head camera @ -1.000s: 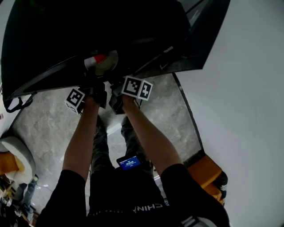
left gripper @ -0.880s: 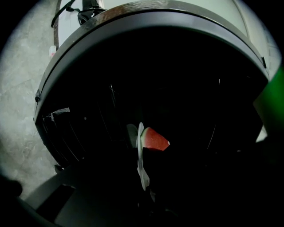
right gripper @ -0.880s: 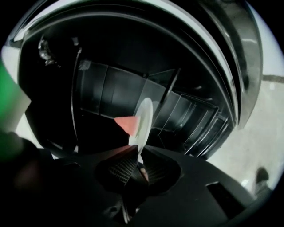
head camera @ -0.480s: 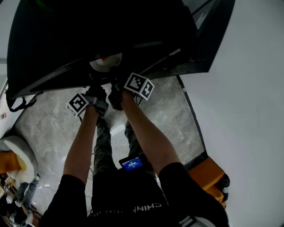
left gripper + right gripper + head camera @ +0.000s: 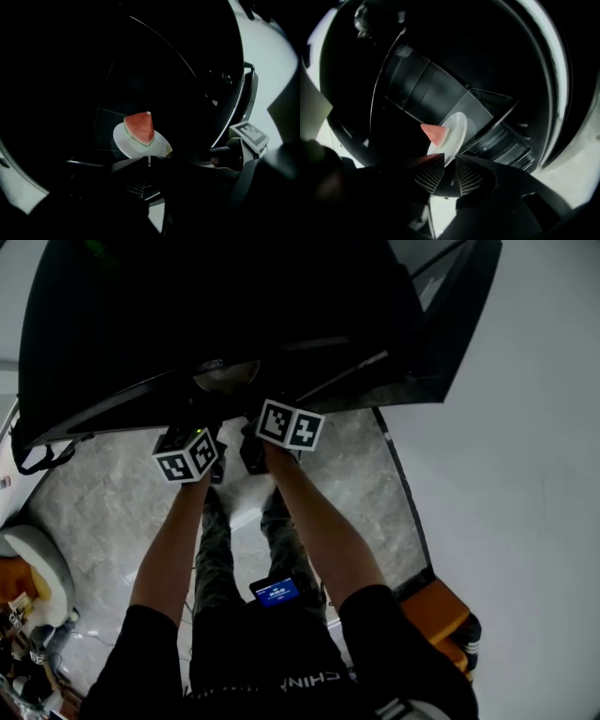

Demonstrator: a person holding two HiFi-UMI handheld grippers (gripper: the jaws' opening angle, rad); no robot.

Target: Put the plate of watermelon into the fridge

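Observation:
A white plate (image 5: 138,144) carries a red watermelon wedge (image 5: 139,127) with a green rind. In the left gripper view it hangs in front of the fridge's dark interior (image 5: 140,61). My left gripper (image 5: 149,161) is shut on the plate's near rim. My right gripper (image 5: 450,166) is shut on another part of the rim, and there the plate (image 5: 454,133) looks tilted with the wedge (image 5: 435,133) to its left. In the head view only a pale sliver of the plate (image 5: 225,373) shows under the fridge's dark edge, beyond both marker cubes (image 5: 187,454) (image 5: 291,425).
The open fridge door (image 5: 441,324) stands at the right beside a white wall (image 5: 534,474). Glass shelves and a drawer (image 5: 487,122) show inside the fridge. Below is a grey marble floor (image 5: 94,512). An orange box (image 5: 436,606) sits at the lower right.
Both grippers have carried the plate further into the dark fridge. The red wedge no longer shows in the head view. The left marker cube has turned and shifted right.

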